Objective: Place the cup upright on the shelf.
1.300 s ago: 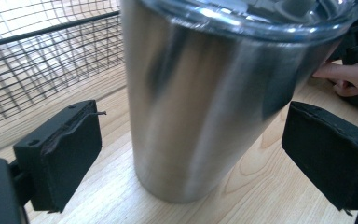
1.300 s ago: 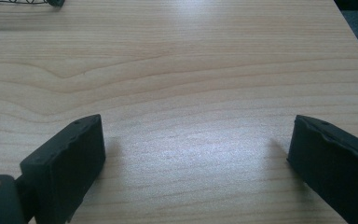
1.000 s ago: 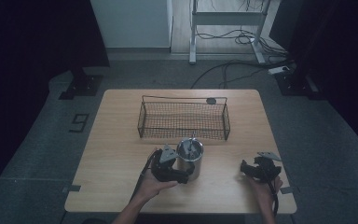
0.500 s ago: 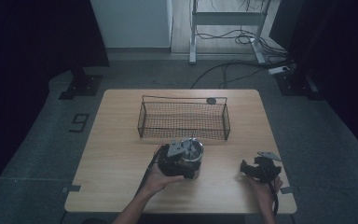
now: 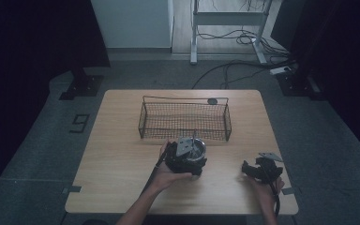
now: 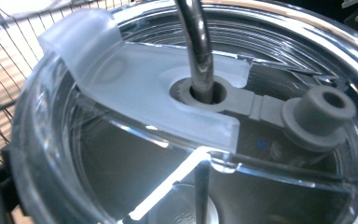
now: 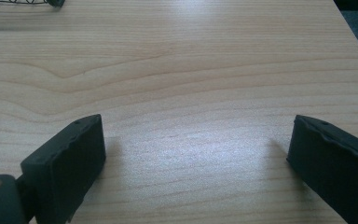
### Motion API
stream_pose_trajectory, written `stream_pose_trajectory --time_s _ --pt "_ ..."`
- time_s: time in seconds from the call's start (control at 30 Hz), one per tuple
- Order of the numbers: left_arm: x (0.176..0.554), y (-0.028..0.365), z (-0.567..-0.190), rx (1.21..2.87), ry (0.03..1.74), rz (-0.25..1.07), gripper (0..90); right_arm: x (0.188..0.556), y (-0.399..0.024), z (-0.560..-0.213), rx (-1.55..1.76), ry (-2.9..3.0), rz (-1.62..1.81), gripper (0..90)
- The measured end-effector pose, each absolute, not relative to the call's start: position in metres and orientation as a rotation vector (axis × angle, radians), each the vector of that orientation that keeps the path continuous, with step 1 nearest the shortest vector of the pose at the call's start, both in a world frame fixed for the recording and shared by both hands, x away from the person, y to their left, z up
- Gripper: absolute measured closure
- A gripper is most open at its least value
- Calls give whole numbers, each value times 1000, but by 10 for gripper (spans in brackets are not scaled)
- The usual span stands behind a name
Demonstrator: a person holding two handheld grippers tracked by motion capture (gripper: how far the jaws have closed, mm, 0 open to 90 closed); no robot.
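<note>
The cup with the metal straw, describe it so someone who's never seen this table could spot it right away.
Start at the wooden table and find the black wire basket across its middle. Just in front of the basket, the left gripper is at a round metal cup. Unlike anything nearby, it has a clear lid with a metal straw through it.

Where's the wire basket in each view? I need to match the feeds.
High view: wire basket at table centre, toward the far edge.
Left gripper view: upper left, mesh behind the tumbler lid.
Right gripper view: top left corner, just a sliver.
Shared landmark: the wooden table.
</note>
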State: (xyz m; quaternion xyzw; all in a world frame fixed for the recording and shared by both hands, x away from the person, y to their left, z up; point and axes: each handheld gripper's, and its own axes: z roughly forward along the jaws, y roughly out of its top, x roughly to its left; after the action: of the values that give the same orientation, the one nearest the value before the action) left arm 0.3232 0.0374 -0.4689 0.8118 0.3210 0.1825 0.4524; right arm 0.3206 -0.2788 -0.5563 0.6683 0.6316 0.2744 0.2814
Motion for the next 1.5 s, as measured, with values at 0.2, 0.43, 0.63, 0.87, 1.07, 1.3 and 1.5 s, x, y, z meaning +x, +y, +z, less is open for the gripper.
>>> stream_pose_trajectory --time_s 0.2,0.43,0.63,0.87,1.07,1.3,1.5 --pt "323 40 -469 2009 766 436 38 321 -279 -556 1791 1692 735 40" --pt "322 41 -468 2016 767 433 39 321 -279 -556 1791 1692 735 40" --pt "322 42 -467 2018 773 430 39 321 -279 -556 1790 1692 735 40" --pt "320 47 -456 1983 776 432 40 321 -279 -556 1791 1692 735 40" --pt "319 53 -447 1972 777 433 40 321 -279 -556 1790 1693 735 40" --pt "320 58 -441 1962 798 442 40 321 -279 -556 1789 1693 735 40" --pt "327 54 -436 1944 828 445 40 321 -279 -556 1791 1692 735 40"
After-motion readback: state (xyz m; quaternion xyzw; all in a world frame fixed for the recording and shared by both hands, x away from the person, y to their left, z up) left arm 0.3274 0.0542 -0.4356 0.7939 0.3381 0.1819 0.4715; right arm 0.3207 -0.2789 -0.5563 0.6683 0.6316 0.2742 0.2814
